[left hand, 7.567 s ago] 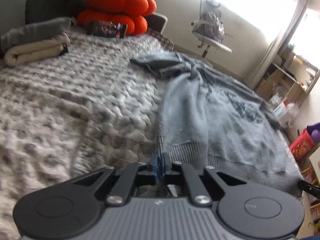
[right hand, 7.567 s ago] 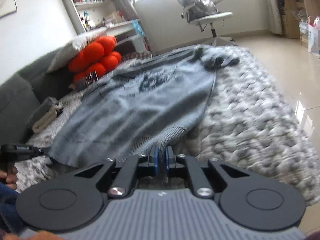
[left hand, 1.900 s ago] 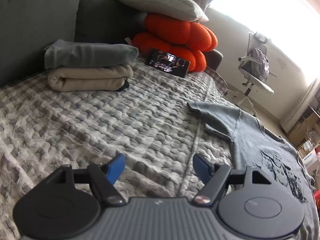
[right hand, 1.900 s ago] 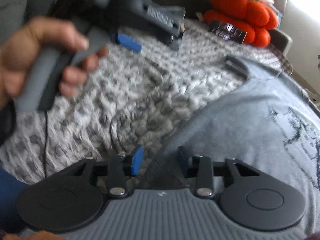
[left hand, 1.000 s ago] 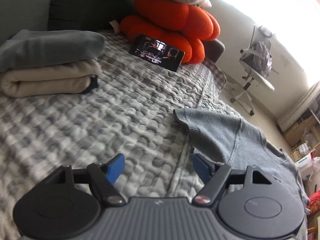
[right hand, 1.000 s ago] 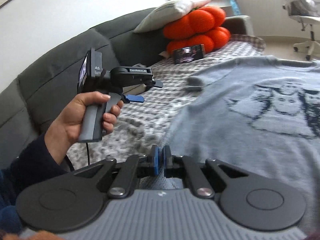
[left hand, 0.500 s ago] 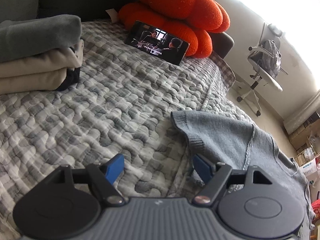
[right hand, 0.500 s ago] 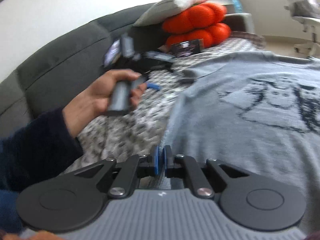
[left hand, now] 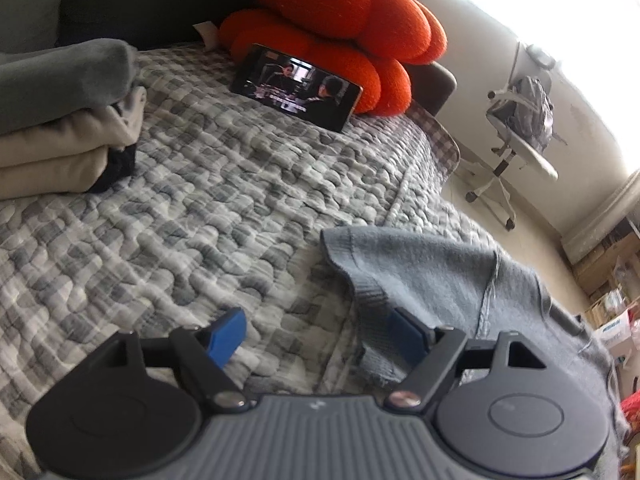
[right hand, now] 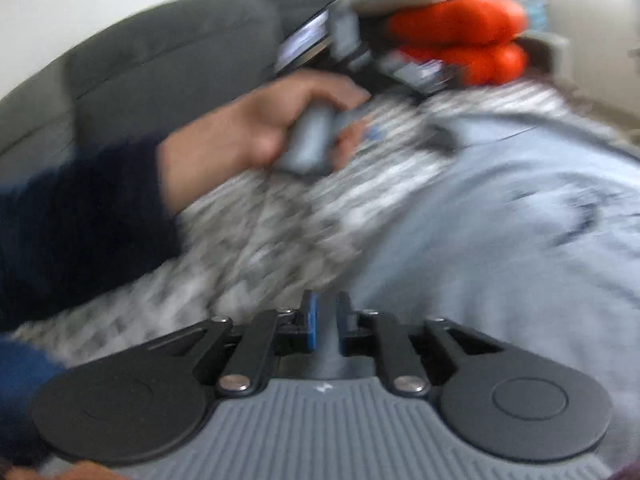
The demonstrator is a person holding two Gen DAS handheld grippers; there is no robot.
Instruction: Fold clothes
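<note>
Daylight glared white from my left view's upper right corner; my right view was smeared with motion blur, edges bowed.

Grey-blue sweater [left hand: 432, 268], grey-white checked quilt [left hand: 224, 208], orange cushions [left hand: 340, 12]

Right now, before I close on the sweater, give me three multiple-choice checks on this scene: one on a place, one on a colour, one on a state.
1. Where does the phone stand?
A. against the orange cushions
B. on the folded clothes
C. on the chair

2. What colour is the sweater?
A. beige
B. grey-blue
C. orange

3. How is the left gripper set?
A. shut on the phone
B. shut and empty
C. open, sleeve cuff by one finger

Answers: 1 A, its screen leans on the cushions. 2 B, the knit spread on the quilt is grey-blue. 3 C, the blue fingers stand wide apart.
</note>
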